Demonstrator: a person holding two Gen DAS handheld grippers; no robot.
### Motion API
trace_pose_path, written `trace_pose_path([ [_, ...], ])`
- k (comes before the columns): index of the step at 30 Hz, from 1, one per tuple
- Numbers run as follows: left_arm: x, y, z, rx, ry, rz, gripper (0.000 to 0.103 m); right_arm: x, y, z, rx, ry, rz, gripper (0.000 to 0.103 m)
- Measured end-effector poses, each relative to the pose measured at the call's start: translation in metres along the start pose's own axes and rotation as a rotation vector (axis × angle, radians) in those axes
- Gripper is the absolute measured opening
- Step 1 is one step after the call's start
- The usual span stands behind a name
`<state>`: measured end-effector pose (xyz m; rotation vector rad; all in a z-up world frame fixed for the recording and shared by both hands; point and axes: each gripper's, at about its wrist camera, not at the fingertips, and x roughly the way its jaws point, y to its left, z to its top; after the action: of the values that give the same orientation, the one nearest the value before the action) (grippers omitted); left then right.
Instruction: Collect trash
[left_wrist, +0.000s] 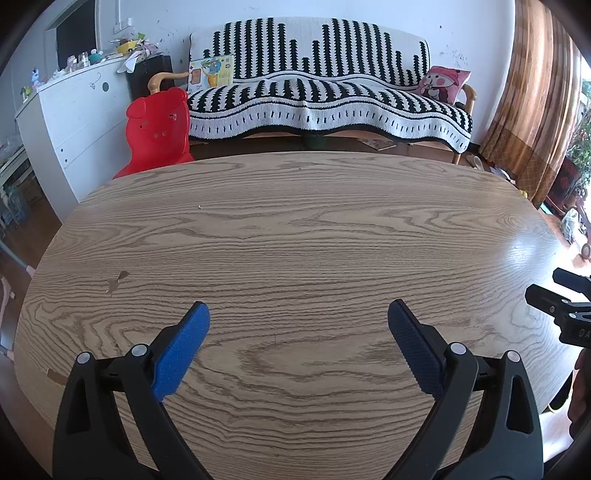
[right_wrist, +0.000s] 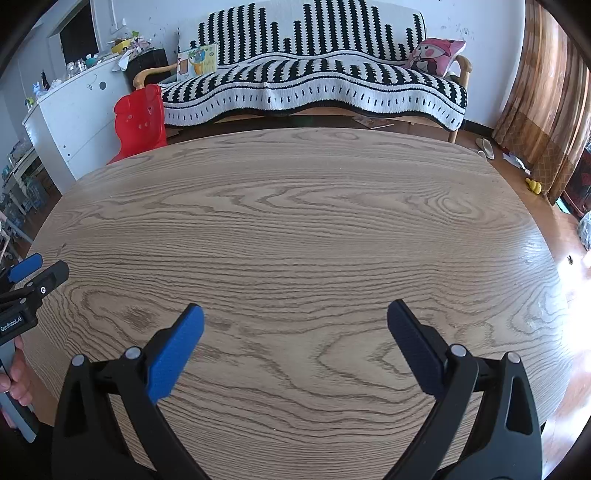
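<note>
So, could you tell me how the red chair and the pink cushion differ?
The red chair stands on the floor beside the sofa's left end; the pink cushion leans on the sofa seat at its right end. The chair is plain hard red plastic with small holes; the cushion is soft, with a printed cartoon face. Both lie beyond the table.

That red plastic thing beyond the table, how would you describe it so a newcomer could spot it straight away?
Start at the striped black-and-white sofa against the far wall, then look to its left end, just past the far edge of the wooden table. There stands the red plastic seat, between the sofa and a white cabinet. It is the only bright red thing there, moulded with an animal face.
</note>
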<state>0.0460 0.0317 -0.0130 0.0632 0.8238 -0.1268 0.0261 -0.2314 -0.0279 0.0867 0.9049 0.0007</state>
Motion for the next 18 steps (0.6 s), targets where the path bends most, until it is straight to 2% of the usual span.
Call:
trace_pose_path([
  [18, 0.0021, 0.0030, -0.0054, 0.001, 0.008, 0.007, 0.094, -0.0019, 0.0011, 0.0010, -0.002, -0.002, 0.002, 0.096],
])
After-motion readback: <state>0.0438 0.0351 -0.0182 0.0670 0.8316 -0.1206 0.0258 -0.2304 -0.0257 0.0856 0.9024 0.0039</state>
